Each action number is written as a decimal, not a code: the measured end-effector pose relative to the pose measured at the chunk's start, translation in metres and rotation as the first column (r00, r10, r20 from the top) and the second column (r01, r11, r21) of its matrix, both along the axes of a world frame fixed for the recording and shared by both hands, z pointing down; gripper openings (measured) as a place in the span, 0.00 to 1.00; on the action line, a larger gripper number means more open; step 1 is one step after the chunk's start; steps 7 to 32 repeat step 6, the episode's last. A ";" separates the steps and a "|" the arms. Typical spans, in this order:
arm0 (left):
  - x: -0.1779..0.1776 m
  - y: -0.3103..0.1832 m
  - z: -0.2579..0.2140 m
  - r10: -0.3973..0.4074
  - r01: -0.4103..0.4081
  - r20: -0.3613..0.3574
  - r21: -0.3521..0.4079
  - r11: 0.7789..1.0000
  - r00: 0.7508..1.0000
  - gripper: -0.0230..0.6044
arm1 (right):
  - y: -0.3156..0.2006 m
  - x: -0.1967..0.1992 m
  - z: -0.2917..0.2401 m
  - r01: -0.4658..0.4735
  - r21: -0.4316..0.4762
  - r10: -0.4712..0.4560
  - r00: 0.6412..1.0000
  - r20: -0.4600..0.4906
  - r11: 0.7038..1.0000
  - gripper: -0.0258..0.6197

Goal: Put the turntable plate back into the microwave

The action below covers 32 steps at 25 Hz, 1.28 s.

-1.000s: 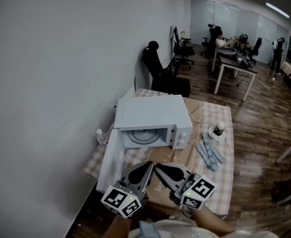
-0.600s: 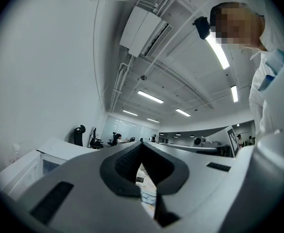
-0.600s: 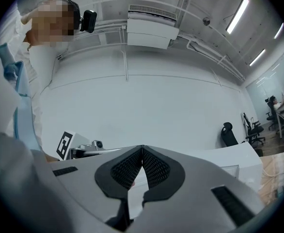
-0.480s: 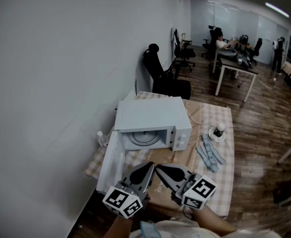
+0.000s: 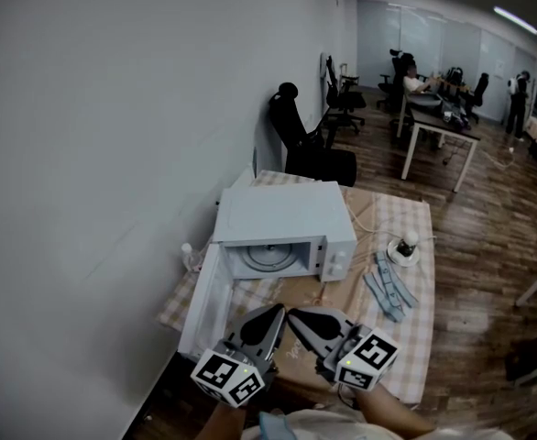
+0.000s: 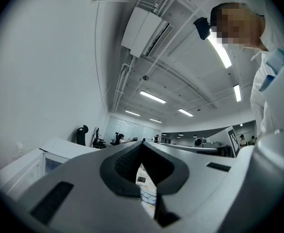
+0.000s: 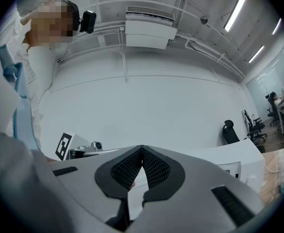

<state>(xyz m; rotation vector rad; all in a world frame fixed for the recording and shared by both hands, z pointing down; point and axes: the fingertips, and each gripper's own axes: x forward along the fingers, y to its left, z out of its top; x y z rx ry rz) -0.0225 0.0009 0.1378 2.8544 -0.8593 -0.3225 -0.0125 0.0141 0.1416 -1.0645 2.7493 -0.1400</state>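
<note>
The white microwave (image 5: 282, 220) stands on the table with its door (image 5: 204, 302) swung open to the left. The round glass turntable plate (image 5: 270, 258) lies flat inside the cavity. My left gripper (image 5: 276, 312) and right gripper (image 5: 292, 314) hover side by side near the table's front edge, well short of the microwave, tips almost touching each other. Both are shut with nothing between the jaws. The left gripper (image 6: 141, 147) points upward, and the microwave (image 6: 55, 152) shows at the left of its view. The right gripper (image 7: 142, 150) sees the microwave (image 7: 236, 159) at its right.
The table (image 5: 415, 337) has a checked cloth and brown paper. A small white bottle on a saucer (image 5: 403, 244) and grey gloves (image 5: 388, 287) lie right of the microwave; a little bottle (image 5: 191, 257) stands at its left. A black chair (image 5: 310, 149) and desks (image 5: 443, 117) are behind.
Both grippers sit slightly lower in the head view than a second ago. The microwave, its door and the plate have not moved.
</note>
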 end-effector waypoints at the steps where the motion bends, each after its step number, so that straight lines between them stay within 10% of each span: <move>1: 0.000 0.000 0.000 -0.001 0.001 -0.001 -0.001 1.000 1.000 0.04 | 0.000 0.000 0.000 0.001 0.000 -0.001 1.000 0.002 1.000 0.09; 32: 0.002 0.002 0.002 -0.006 0.006 0.000 -0.006 1.000 1.000 0.04 | 0.002 0.001 0.002 0.009 -0.004 -0.009 1.000 0.005 1.000 0.09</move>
